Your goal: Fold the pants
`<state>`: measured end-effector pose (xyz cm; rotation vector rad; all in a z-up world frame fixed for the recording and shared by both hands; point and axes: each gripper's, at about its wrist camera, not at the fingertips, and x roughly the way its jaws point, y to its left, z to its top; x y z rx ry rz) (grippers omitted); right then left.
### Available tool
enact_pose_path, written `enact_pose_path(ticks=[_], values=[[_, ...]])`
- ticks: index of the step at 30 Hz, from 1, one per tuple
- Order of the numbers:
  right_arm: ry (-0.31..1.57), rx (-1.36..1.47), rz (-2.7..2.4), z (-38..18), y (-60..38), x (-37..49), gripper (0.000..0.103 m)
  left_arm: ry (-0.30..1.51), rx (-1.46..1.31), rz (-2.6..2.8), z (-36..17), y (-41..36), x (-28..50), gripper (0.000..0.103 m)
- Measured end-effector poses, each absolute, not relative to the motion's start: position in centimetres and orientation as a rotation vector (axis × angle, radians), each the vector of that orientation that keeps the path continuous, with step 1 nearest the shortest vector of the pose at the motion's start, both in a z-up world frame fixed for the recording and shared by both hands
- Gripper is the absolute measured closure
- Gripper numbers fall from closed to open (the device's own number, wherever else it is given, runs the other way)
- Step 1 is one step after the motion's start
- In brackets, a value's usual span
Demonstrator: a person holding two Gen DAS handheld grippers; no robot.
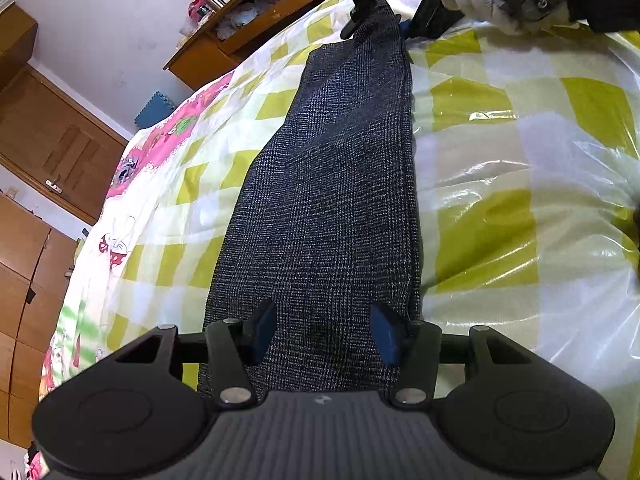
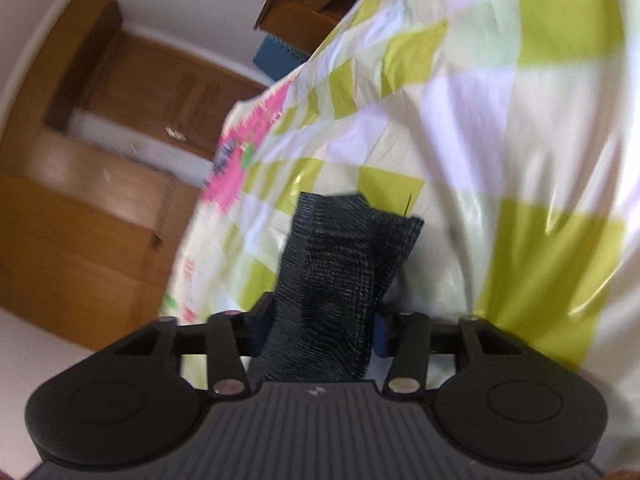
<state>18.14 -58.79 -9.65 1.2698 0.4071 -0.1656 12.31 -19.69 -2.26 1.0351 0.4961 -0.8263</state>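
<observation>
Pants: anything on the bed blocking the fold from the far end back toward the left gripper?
Nothing visible. The pants lie in one long strip on the checked bed cover, bare on both sides. The right gripper has the far end between its fingers; the left gripper straddles the near end.
</observation>
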Motion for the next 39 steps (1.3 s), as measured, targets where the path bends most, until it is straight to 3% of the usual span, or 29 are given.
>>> enact_pose_path(ticks=[2,5,9,11,13,16,19,21,23,24,25,26,28,30,31,33,37,39], values=[[0.408,1.352,-0.134,-10.7,-58.2,19.1,0.092,0.503,1.019,-0.819,-2.2,-19.7,12.4,0.038],[0.336,1.390,-0.077,-8.7,-58.2,19.6,0.092,0.502,1.024,-0.810,-1.9,-19.8,12.2,0.038],[0.230,1.122,-0.049,-1.1,-58.8,18.5,0.096,0.462,0.974,-0.803,-0.6,-19.8,11.9,0.035],[0.374,1.031,-0.144,-1.8,-58.9,19.7,0.096,0.492,0.947,-0.797,-1.2,-20.2,12.0,0.033],[0.571,1.133,-0.217,-4.9,-60.4,21.1,0.095,0.504,0.989,-0.790,-2.4,-20.8,11.6,0.034],[0.431,1.157,-0.182,-4.6,-60.5,19.3,0.095,0.476,0.997,-0.801,-2.0,-20.3,10.7,0.033],[0.452,1.220,-0.153,-6.3,-59.9,20.1,0.086,0.482,0.971,-0.793,-1.4,-19.7,10.6,0.032],[0.484,1.297,-0.144,-8.4,-59.1,21.0,0.055,0.496,0.968,-0.784,-1.4,-19.8,10.7,0.032],[0.498,1.289,-0.116,-9.1,-58.0,21.7,0.057,0.512,0.959,-0.787,-1.5,-20.0,10.5,0.032],[0.521,1.236,-0.116,-8.5,-57.5,22.1,0.064,0.508,0.965,-0.786,-1.7,-20.0,10.3,0.032],[0.537,1.203,-0.115,-7.7,-57.7,22.3,0.074,0.501,0.971,-0.785,-1.9,-20.0,10.1,0.032],[0.518,1.209,-0.089,-6.8,-57.9,22.3,0.095,0.491,0.975,-0.786,-1.9,-20.0,9.9,0.032],[0.409,1.240,-0.015,-3.6,-58.5,21.0,0.095,0.457,0.948,-0.786,-1.0,-19.8,9.7,0.032],[0.319,1.005,-0.005,0.7,-56.9,20.0,0.097,0.445,0.882,-0.784,0.1,-19.6,9.9,0.032],[0.334,0.917,-0.023,1.1,-56.2,20.7,0.098,0.468,0.863,-0.791,0.0,-19.6,10.2,0.032],[0.560,1.018,-0.086,-1.5,-57.7,23.9,0.096,0.512,0.897,-0.788,-1.5,-20.2,10.5,0.032],[0.392,0.963,-0.081,0.6,-57.5,21.9,0.096,0.500,0.886,-0.819,-1.4,-20.1,9.6,0.031],[0.451,0.979,-0.166,-1.2,-58.1,22.7,0.096,0.533,0.864,-0.836,-1.7,-20.0,9.6,0.031]])
